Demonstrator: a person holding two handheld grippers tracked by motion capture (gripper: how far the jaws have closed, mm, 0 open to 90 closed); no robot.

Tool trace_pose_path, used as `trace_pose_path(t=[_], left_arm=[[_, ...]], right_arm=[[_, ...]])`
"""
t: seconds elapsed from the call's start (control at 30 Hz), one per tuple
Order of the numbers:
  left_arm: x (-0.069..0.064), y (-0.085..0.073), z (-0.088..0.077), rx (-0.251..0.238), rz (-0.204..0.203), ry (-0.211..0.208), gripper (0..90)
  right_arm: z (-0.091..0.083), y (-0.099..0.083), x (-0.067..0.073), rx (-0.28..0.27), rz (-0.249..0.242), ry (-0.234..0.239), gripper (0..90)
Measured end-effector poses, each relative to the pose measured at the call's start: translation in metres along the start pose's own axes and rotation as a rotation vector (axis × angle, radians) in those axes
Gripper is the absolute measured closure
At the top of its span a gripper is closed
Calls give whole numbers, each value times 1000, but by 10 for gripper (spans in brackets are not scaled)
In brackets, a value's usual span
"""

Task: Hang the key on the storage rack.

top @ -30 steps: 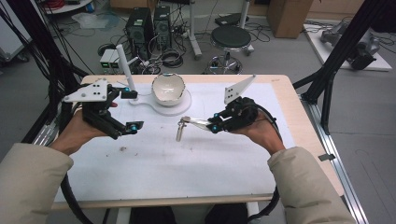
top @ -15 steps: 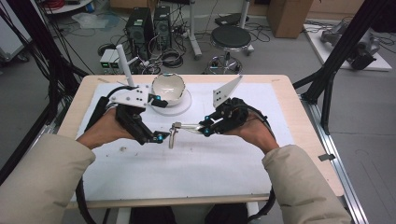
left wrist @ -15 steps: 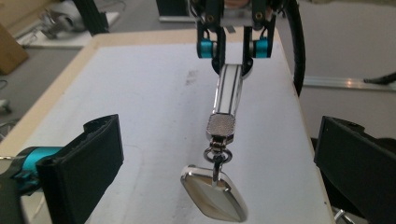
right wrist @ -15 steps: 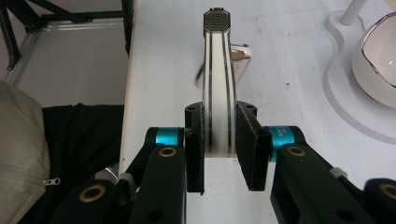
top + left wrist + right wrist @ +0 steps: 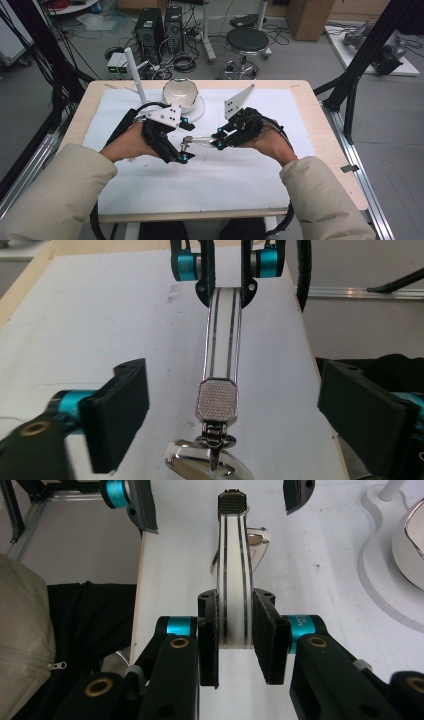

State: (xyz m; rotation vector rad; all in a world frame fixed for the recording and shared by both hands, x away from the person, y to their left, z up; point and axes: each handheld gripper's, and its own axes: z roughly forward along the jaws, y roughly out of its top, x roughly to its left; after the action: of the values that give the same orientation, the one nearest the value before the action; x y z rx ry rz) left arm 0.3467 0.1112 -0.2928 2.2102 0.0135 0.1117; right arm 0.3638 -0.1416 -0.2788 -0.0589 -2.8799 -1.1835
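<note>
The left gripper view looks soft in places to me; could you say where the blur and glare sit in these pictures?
Left gripper view: the near left jaw and the shiny end at the bottom edge of the metal tool are blurred; its textured pad is sharp. Right gripper view: crisp, with glare on the bowl. High view: even light, soft shadows.

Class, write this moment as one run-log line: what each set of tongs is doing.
right tongs: shut on metal tool handle | left tongs: open, just been closing, tool's free end between jaws, not gripped | bowl: behind, untouched

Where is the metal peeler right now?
In the high view the metal peeler is held over the middle of the white mat, its handle in the right tongs, its head between the open left tongs.
</note>
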Motion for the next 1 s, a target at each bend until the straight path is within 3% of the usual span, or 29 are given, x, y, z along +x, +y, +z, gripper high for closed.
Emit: trace_pose_path(t=[0.1,0.2,0.23,0.27,0.33,0.6,0.7,0.8,1.0], left_arm=[[0,-1,2,5,-2,-12,188],[0,-2,3,21,3,-26,304],[0,-2,3,29,5,-29,304],[0,-3,4,33,1,-31,368],[0,-3,4,46,2,-38,394],[0,-5,5,71,-8,-17,559],[1,-6,5,82,9,-8,596],[1,-6,5,88,24,-12,732],[0,-6,5,81,37,-16,741]], right_arm=[[1,0,0,-1,-11,-4,747],[3,0,1,11,-11,5,748],[3,0,1,11,-11,5,748],[5,0,1,20,-14,7,747],[5,0,2,23,-14,7,747],[9,0,2,32,-24,12,747],[9,1,3,38,-24,16,747],[11,1,2,35,-31,13,747],[11,-1,2,30,-46,14,745]])
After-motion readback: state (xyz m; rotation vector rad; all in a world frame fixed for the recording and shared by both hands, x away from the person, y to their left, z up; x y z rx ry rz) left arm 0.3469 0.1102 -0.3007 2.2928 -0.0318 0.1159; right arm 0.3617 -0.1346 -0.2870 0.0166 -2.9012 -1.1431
